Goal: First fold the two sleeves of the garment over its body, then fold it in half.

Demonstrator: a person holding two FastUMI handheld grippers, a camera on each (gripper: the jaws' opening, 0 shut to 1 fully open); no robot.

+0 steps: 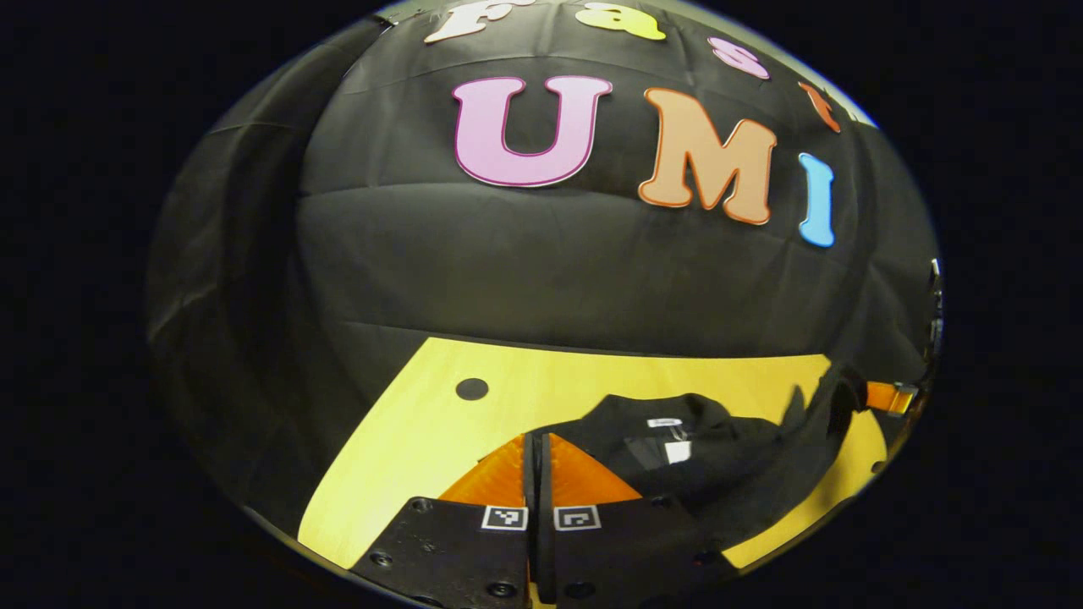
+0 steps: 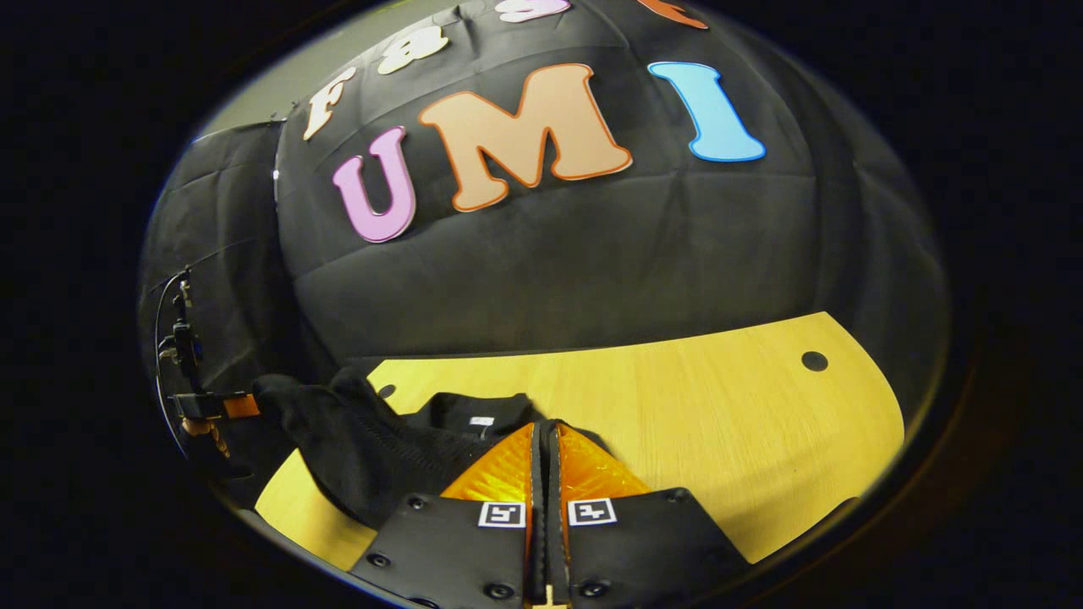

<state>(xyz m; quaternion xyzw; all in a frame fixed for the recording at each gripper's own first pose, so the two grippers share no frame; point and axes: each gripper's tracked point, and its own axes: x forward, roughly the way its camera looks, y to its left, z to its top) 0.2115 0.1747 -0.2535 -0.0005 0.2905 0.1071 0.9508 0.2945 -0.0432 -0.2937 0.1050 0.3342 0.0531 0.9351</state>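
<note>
A black garment (image 1: 702, 461) lies bunched on the yellow table (image 1: 406, 440), its collar with a white label (image 1: 664, 422) facing up. My left gripper (image 1: 536, 441) is shut at the garment's left edge, with a thin dark strip of cloth between its fingers. Cloth rises at the right to my right gripper (image 1: 888, 396). In the right gripper view, my right gripper (image 2: 544, 429) is shut the same way at the garment (image 2: 364, 457). A fold there climbs left toward the left gripper (image 2: 230, 407). The sleeves are hard to make out in the heap.
The table (image 2: 719, 423) stretches bare to the right of the garment, with a dark round hole (image 2: 814, 361) near its far corner and another hole (image 1: 471, 388) at the left. A stand with cables (image 2: 179, 338) sits at the booth's left wall.
</note>
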